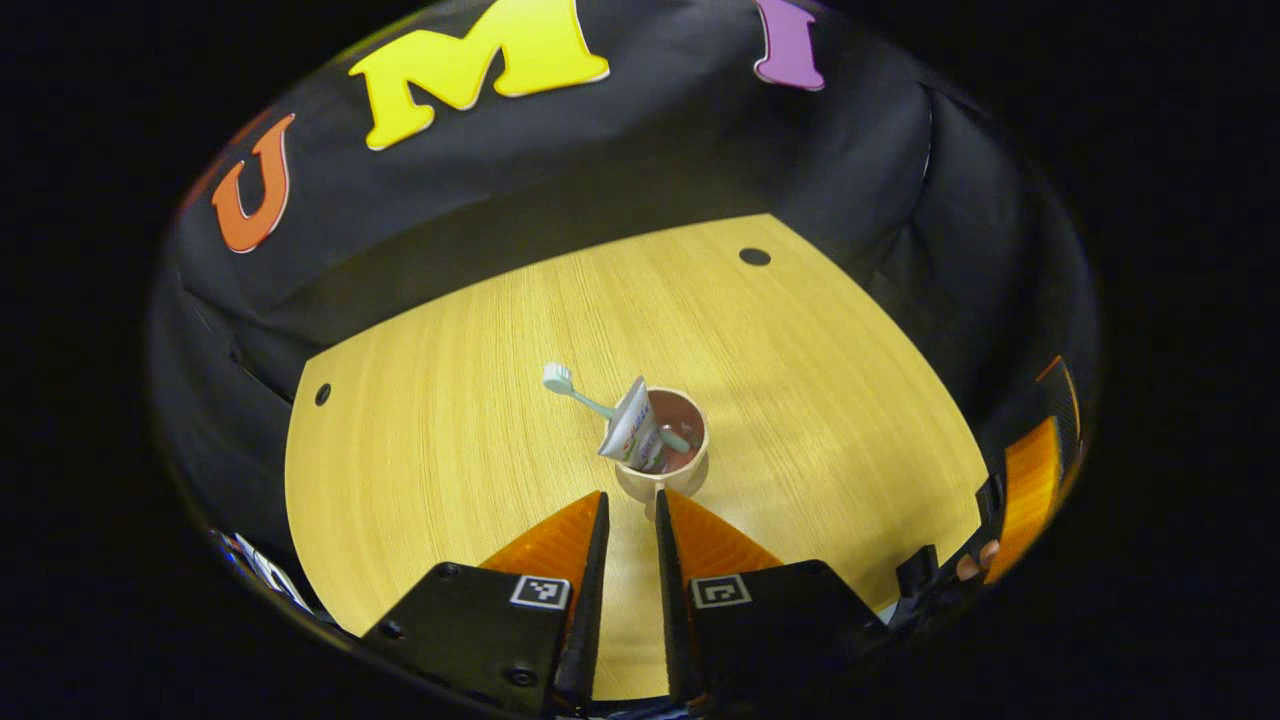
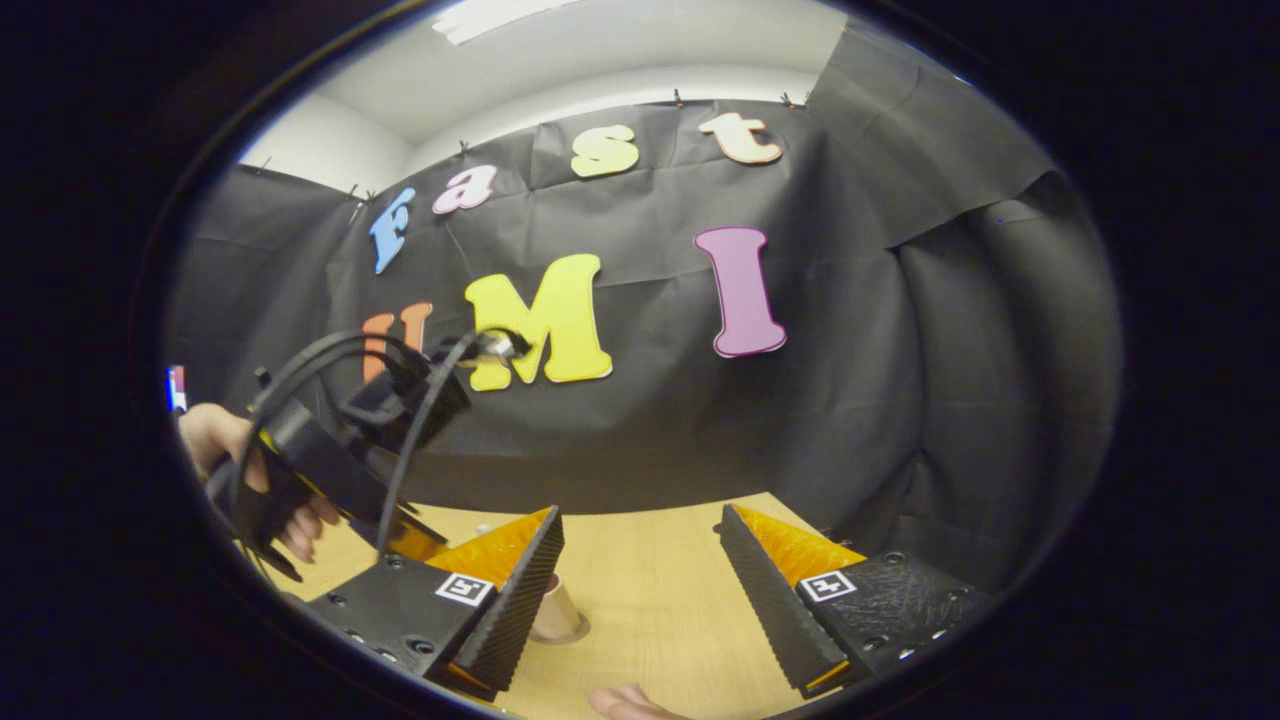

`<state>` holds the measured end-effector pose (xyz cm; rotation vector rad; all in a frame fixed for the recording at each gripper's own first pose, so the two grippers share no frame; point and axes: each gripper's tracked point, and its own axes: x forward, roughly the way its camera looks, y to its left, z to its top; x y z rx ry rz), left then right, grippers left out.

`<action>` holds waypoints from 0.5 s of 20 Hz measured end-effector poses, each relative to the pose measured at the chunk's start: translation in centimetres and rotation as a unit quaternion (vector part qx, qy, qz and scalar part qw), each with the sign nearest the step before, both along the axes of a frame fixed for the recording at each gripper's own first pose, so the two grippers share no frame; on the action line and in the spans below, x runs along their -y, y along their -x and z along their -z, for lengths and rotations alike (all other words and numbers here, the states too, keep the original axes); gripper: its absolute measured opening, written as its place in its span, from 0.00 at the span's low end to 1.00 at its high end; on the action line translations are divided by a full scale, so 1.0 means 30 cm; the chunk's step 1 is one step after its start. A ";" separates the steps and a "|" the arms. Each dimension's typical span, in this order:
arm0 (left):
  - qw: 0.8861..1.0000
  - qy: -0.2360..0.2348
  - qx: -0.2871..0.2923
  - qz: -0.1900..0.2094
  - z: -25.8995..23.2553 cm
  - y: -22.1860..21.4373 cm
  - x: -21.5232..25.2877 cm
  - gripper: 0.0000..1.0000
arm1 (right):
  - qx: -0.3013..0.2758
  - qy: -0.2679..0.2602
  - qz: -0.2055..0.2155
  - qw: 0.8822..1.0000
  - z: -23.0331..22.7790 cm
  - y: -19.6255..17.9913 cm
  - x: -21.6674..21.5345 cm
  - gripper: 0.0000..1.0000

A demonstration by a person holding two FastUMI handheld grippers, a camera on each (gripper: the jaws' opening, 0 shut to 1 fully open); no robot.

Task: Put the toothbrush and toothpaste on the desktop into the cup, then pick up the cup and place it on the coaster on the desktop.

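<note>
A brown cup point(image 1: 680, 455) stands upright on the wooden table point(image 1: 450, 420). In it lean a white toothpaste tube point(image 1: 630, 425) and a pale green toothbrush point(image 1: 575, 392), bristle head up and to the left. My left gripper point(image 1: 632, 494) hovers just short of the cup, its fingers a narrow gap apart with only table between them. In the right gripper view the cup's lower part point(image 2: 556, 608) shows behind one finger point(image 2: 520, 575), with a paler ring at its foot. My right gripper point(image 2: 640, 515) is wide open above the table. A hand holds the left gripper point(image 2: 410, 540) up at the left.
The table has two small dark holes point(image 1: 754, 256) point(image 1: 322, 393) near its back edge. Black cloth walls close in behind and at both sides. The right gripper's orange finger point(image 1: 1030, 490) shows at the right rim. A fingertip point(image 2: 625, 702) shows at the bottom edge.
</note>
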<state>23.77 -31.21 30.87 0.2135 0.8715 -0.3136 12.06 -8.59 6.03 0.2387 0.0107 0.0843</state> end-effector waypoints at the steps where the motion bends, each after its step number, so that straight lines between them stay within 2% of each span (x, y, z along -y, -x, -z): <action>1: 1.000 0.015 0.010 -0.004 -0.033 0.002 0.005 0.30 | -0.001 0.001 -0.001 1.000 0.000 0.000 -0.004 0.95; 3: 0.998 0.055 0.018 -0.012 -0.079 0.004 0.024 0.30 | -0.003 0.004 -0.003 1.000 0.003 0.000 -0.015 0.95; 4: 0.997 0.074 0.026 -0.021 -0.101 -0.005 0.028 0.30 | -0.003 0.006 -0.004 1.000 0.005 0.002 -0.019 0.92; 5: 0.994 0.093 0.039 -0.029 -0.109 -0.008 0.016 0.37 | -0.002 0.007 -0.004 1.000 0.003 0.005 -0.026 0.92; 6: 0.992 0.109 0.053 -0.038 0.070 0.118 -0.121 0.30 | -0.002 0.009 -0.005 1.000 0.002 0.004 -0.032 0.92; 7: 0.990 0.115 0.068 -0.048 -0.093 -0.014 -0.038 0.30 | -0.001 0.012 -0.007 1.000 0.002 0.006 -0.040 0.92; 9: 0.985 0.125 0.096 -0.064 -0.087 -0.018 -0.095 0.30 | -0.002 0.018 -0.010 1.000 0.008 0.008 -0.057 0.95; 10: 0.983 0.131 0.109 -0.067 -0.085 -0.026 -0.114 0.34 | -0.003 0.022 -0.011 1.000 0.012 0.006 -0.066 0.92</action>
